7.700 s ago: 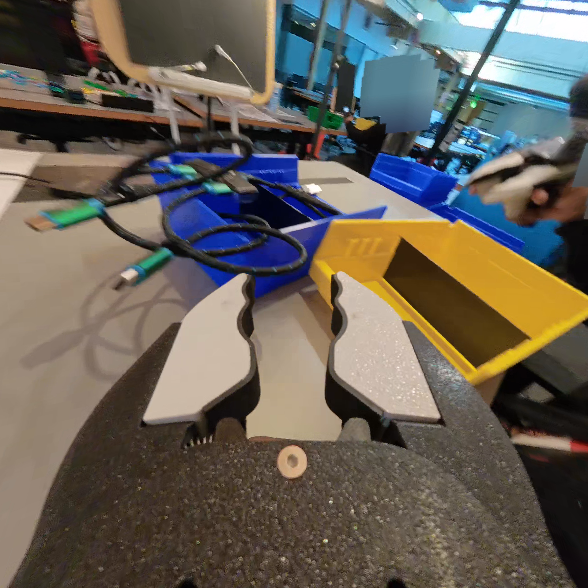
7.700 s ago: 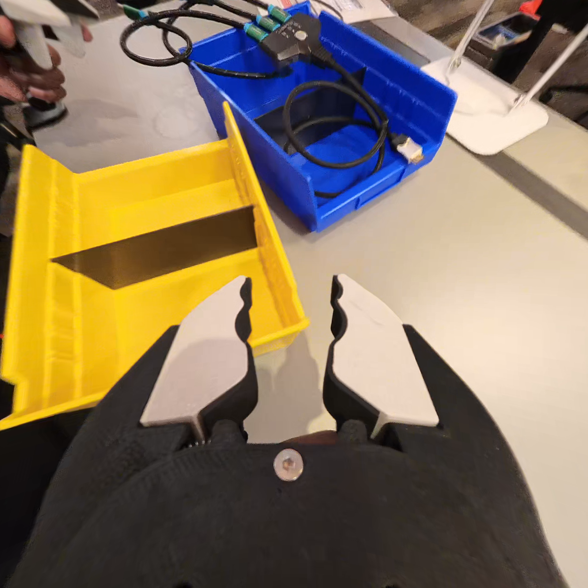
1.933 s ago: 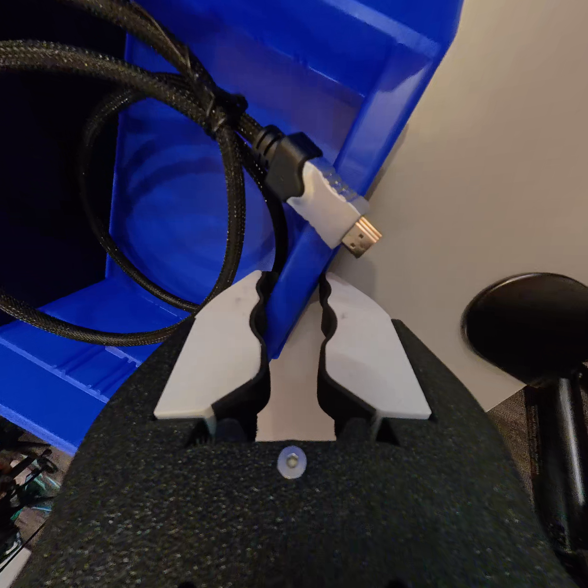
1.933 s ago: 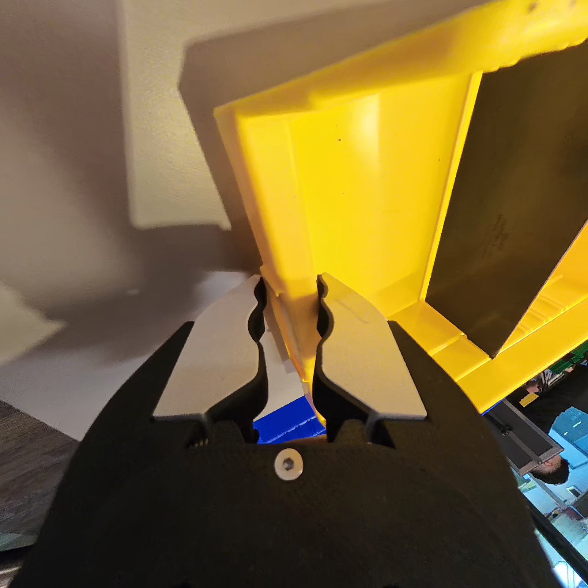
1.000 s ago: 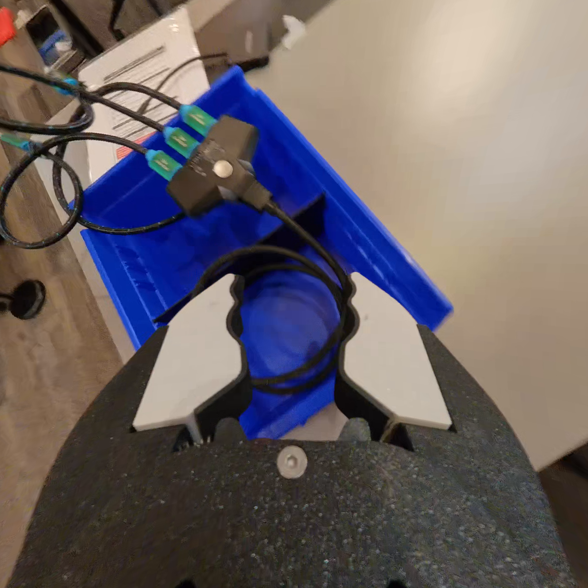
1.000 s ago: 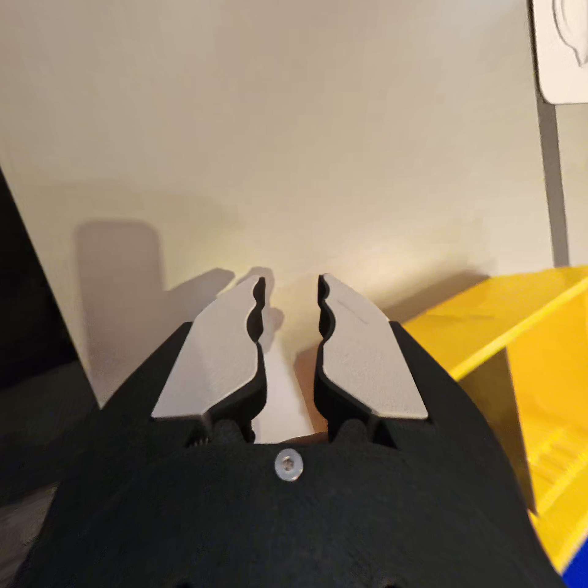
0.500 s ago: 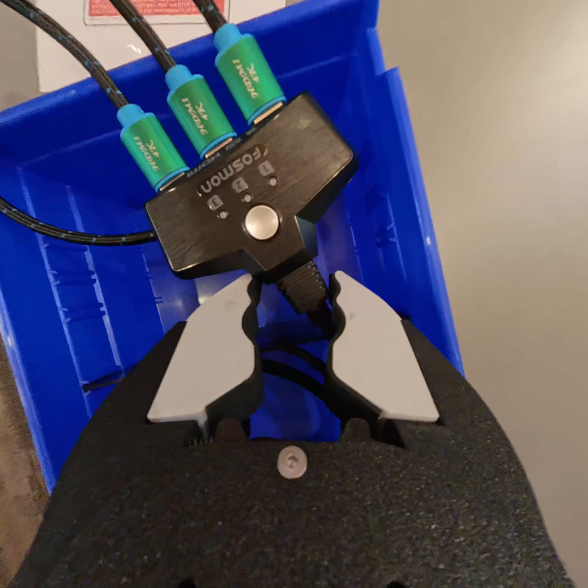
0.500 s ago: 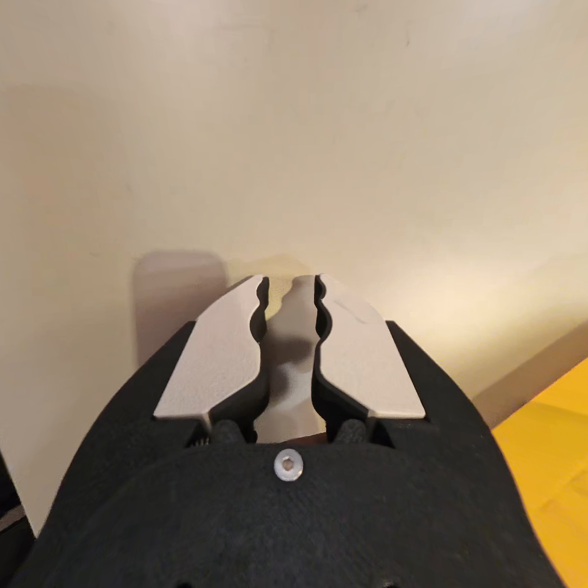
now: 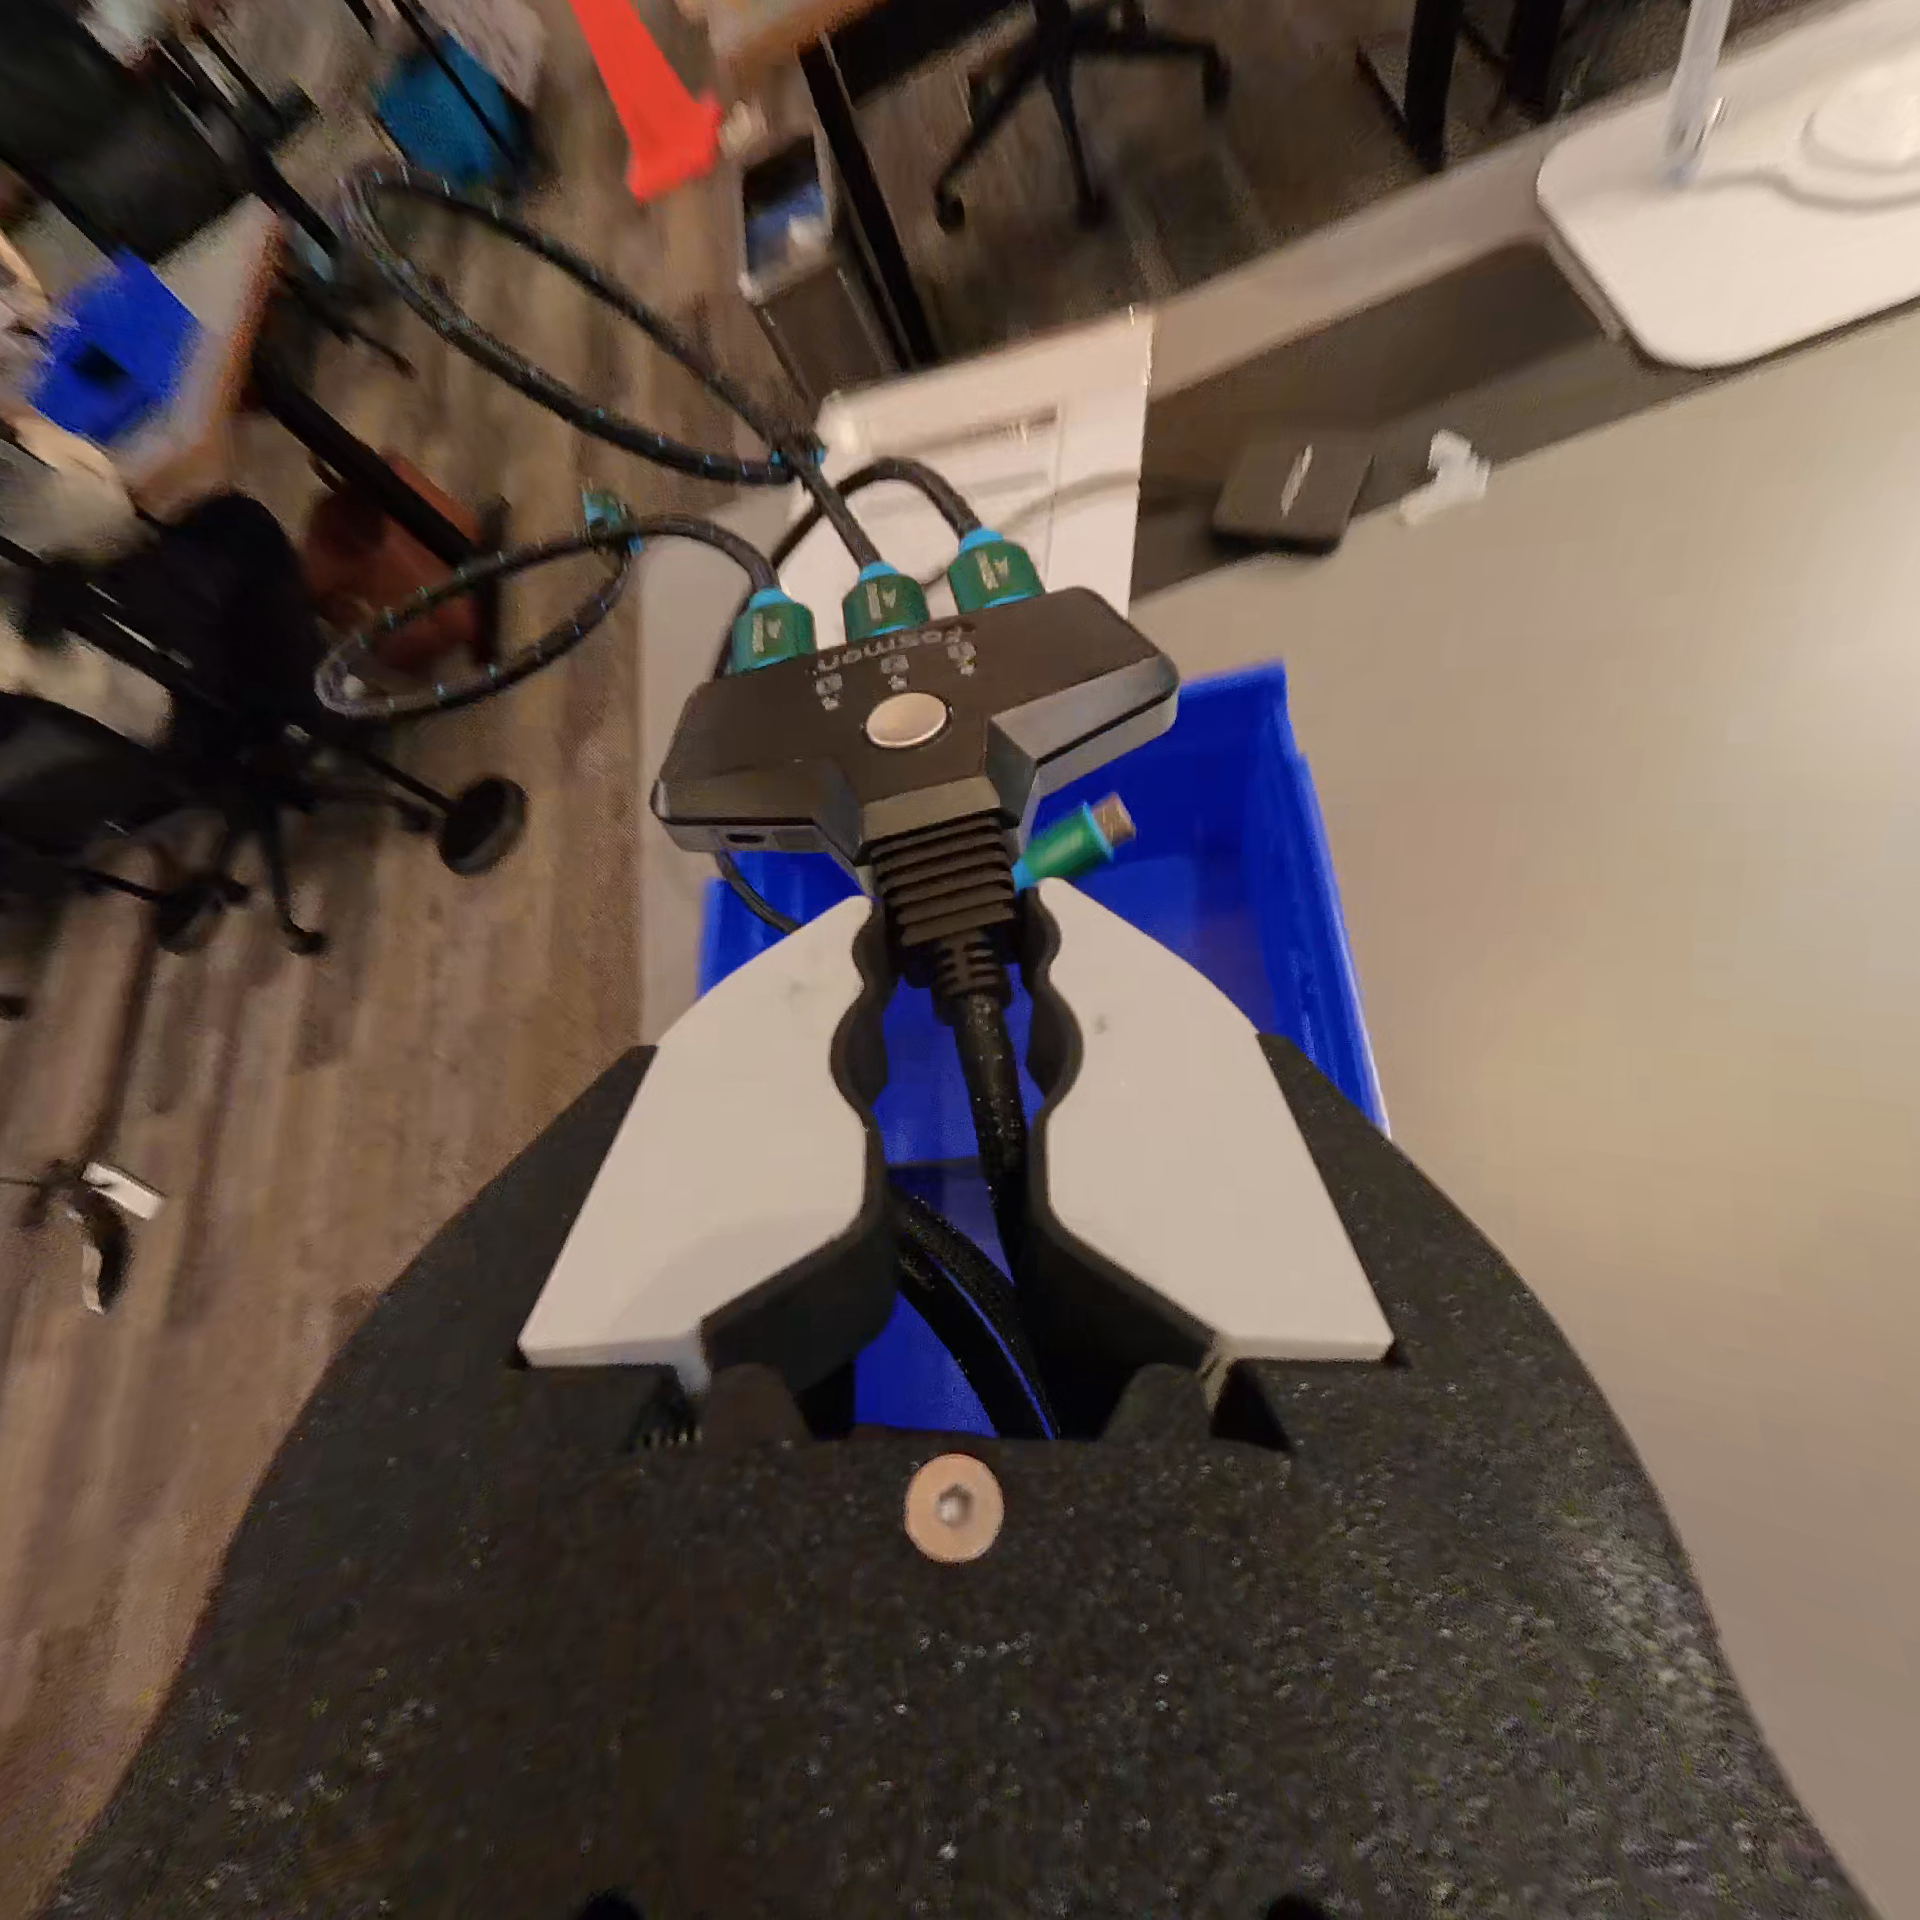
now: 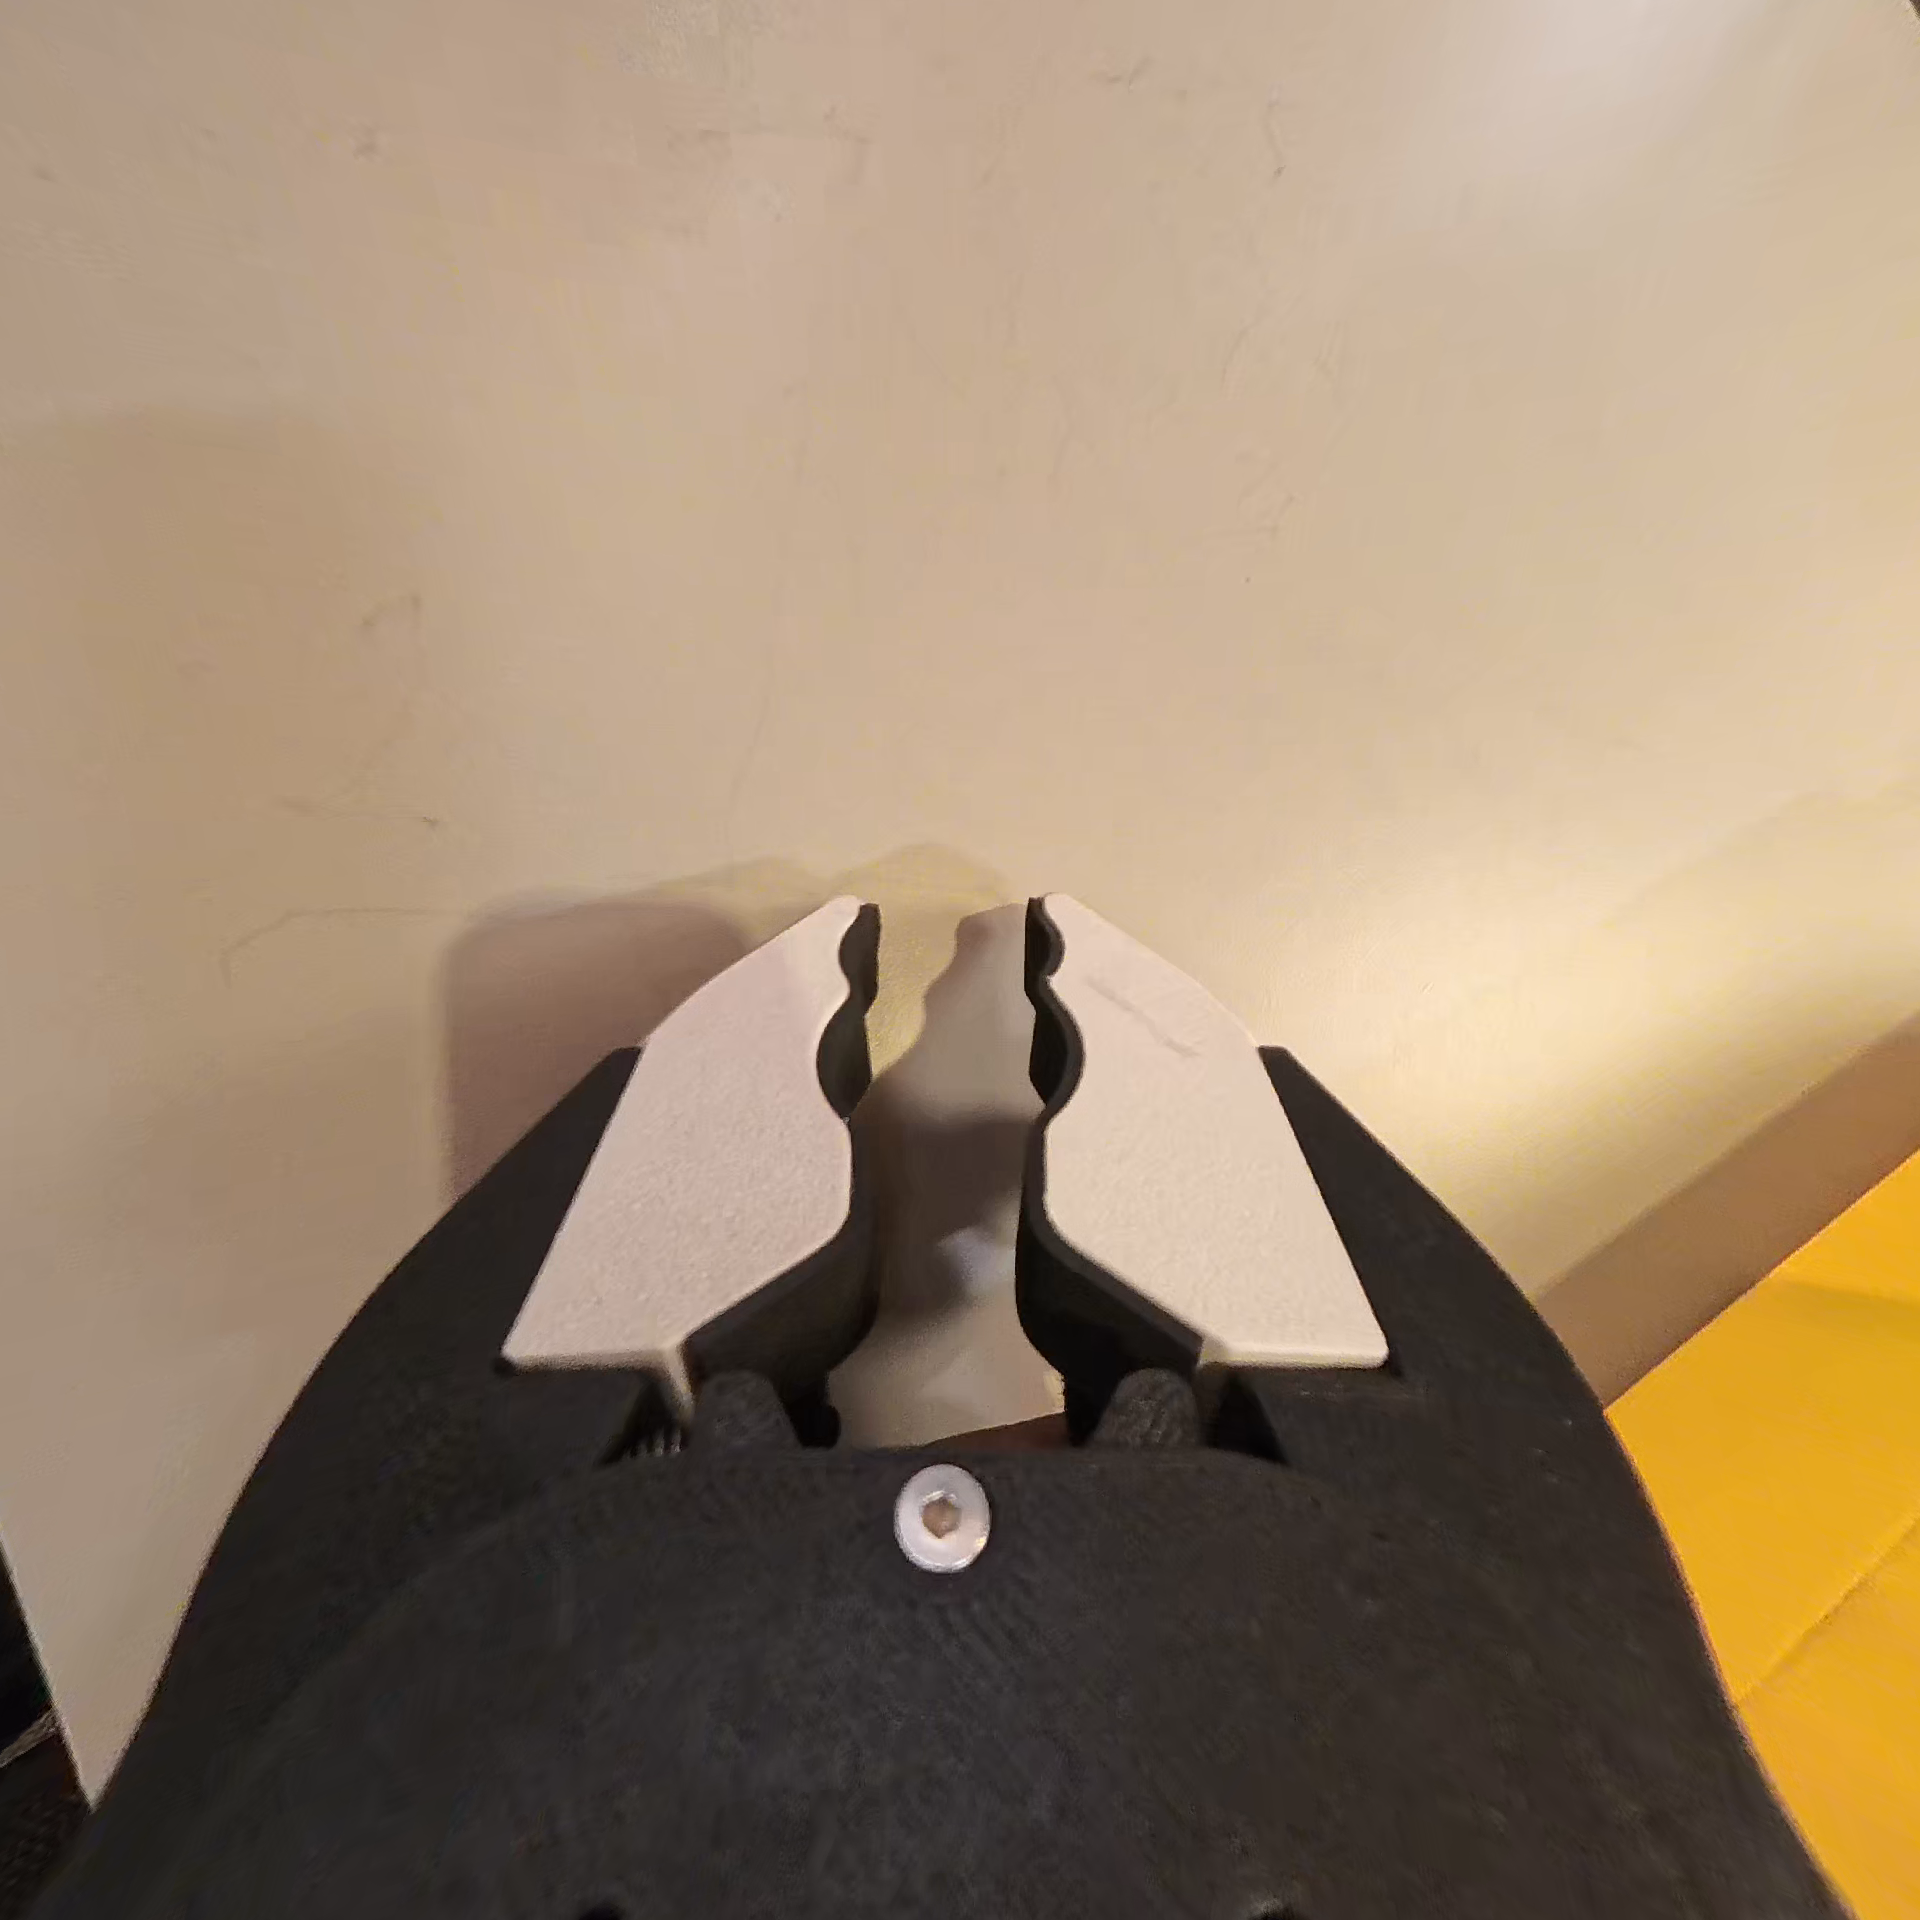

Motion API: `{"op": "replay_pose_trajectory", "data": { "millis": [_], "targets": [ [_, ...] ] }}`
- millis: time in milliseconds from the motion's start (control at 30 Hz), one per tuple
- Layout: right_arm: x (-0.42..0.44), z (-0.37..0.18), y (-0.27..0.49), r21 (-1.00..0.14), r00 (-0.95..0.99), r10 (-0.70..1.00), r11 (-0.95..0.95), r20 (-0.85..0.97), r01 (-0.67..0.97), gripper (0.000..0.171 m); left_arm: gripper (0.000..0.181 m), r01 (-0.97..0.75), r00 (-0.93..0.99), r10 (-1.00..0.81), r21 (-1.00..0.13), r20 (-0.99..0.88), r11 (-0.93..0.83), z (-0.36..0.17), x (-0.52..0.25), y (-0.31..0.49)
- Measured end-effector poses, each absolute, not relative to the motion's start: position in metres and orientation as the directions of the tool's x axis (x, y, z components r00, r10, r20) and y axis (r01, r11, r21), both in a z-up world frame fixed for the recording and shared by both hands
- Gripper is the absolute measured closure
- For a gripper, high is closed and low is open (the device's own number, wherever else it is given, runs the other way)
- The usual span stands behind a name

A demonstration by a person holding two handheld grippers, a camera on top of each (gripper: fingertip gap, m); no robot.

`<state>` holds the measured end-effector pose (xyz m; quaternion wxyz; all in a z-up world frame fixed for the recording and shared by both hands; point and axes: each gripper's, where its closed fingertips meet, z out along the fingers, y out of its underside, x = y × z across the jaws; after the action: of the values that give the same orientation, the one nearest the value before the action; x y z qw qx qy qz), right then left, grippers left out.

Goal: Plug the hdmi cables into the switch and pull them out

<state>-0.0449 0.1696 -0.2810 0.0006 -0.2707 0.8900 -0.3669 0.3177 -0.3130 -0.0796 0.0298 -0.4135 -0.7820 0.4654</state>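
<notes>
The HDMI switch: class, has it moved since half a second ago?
Yes. The switch has come up out of the blue bin, now held above its rim by the left hand-held gripper.

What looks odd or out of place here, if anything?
The black switch hangs in the air above the blue bin, held only by its cable collar in the left gripper. Three green plugs sit in it; a fourth green plug dangles loose.

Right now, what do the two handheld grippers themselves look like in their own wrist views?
Both match. The left gripper and the right gripper each have a rough, speckled black body with a silver hex screw at its centre, and two pale grey flat-topped fingers with wavy black inner edges. No cables, sleeves or markings show on either.
</notes>
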Motion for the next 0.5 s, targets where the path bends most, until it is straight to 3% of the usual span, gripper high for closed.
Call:
{"op": "replay_pose_trajectory", "data": {
  "millis": [33, 300, 500],
  "targets": [
    [-0.045, -0.281, 0.17, -0.655, -0.855, -0.479, 0.584, 0.199, -0.48, 0.144, 0.158, 0.616, -0.652, 0.665, -0.766, -0.364, 0.184, -0.061, 0.314, -0.308],
    [-0.044, -0.28, 0.169, -0.661, -0.858, -0.464, 0.575, 0.221, -0.481, 0.143, 0.158, 0.56, -0.492, 0.685, -0.798, -0.537, -0.223, 0.05, 0.235, -0.196],
    [-0.041, -0.261, 0.15, -0.688, -0.815, -0.391, 0.443, 0.428, -0.574, 0.141, 0.159, 0.491, -0.242, 0.777, -0.764, -0.581, -0.418, 0.005, 0.153, -0.087]
  ]
}}
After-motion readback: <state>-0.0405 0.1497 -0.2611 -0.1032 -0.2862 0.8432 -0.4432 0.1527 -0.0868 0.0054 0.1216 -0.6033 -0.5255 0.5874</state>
